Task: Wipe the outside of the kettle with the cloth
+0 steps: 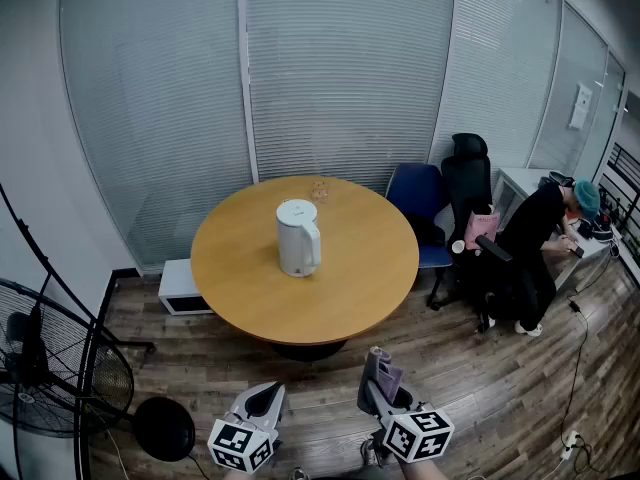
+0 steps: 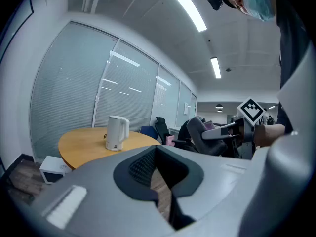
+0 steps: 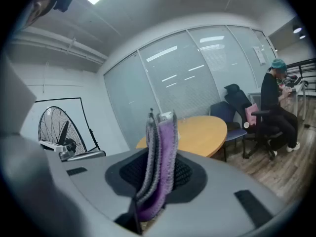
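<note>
A white kettle (image 1: 298,238) stands upright near the middle of the round wooden table (image 1: 370,278), handle towards the right. In the left gripper view the kettle (image 2: 117,133) is far ahead. Both grippers are held low over the floor, well short of the table. My left gripper (image 1: 265,398) is shut with nothing in it (image 2: 157,154). My right gripper (image 1: 378,363) is shut on a folded purple and grey cloth (image 3: 160,162), which stands up between its jaws and hides most of the kettle in the right gripper view.
A small glass item (image 1: 319,189) sits at the table's far edge. A standing fan (image 1: 50,368) is at the left, a white box (image 1: 183,288) lies under the table's left side. Office chairs (image 1: 440,208) and a seated person (image 1: 540,238) are at the right.
</note>
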Available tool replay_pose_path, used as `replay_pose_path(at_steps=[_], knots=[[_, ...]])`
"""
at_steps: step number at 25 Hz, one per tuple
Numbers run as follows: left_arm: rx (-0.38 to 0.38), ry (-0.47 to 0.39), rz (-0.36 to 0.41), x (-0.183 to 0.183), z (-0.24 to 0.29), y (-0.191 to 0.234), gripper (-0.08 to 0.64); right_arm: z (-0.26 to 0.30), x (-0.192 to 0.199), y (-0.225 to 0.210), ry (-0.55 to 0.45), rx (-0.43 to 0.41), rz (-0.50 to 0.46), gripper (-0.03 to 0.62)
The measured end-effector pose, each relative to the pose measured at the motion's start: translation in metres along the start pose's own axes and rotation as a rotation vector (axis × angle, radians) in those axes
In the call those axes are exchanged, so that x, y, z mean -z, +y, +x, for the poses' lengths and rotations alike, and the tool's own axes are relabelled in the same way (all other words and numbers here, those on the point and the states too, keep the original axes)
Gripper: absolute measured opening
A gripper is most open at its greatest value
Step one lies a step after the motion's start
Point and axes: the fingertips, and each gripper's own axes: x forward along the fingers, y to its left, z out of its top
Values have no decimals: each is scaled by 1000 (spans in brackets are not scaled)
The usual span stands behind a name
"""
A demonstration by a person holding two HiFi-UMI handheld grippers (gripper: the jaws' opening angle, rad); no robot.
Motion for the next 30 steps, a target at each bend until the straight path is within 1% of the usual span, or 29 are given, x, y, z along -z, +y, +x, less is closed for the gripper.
replay_pose_path(at_steps=[5, 13, 14, 16, 17, 23, 30], knots=[[-5, -11, -7, -5, 34, -17, 11, 10, -12, -26, 13, -58, 20, 87], [-74, -34, -12, -14, 85, -35, 22, 37, -33, -73, 46, -154, 33, 88], [-86, -34, -13, -15, 91, -38, 38, 40, -36, -81, 49, -165, 33, 89], [-112, -30, -19, -15, 103, -45, 116, 43, -41, -95, 57, -187, 32, 88], [-126, -31, -23, -15, 109, -49, 129, 44, -43, -103, 62, -198, 32, 89], [-213, -34, -59, -10, 139, -69, 133, 48, -49, -143, 108, -254, 31, 89], [-237, -3, -65, -10, 170, -81, 135, 60, -57, -175, 127, -273, 54, 89]])
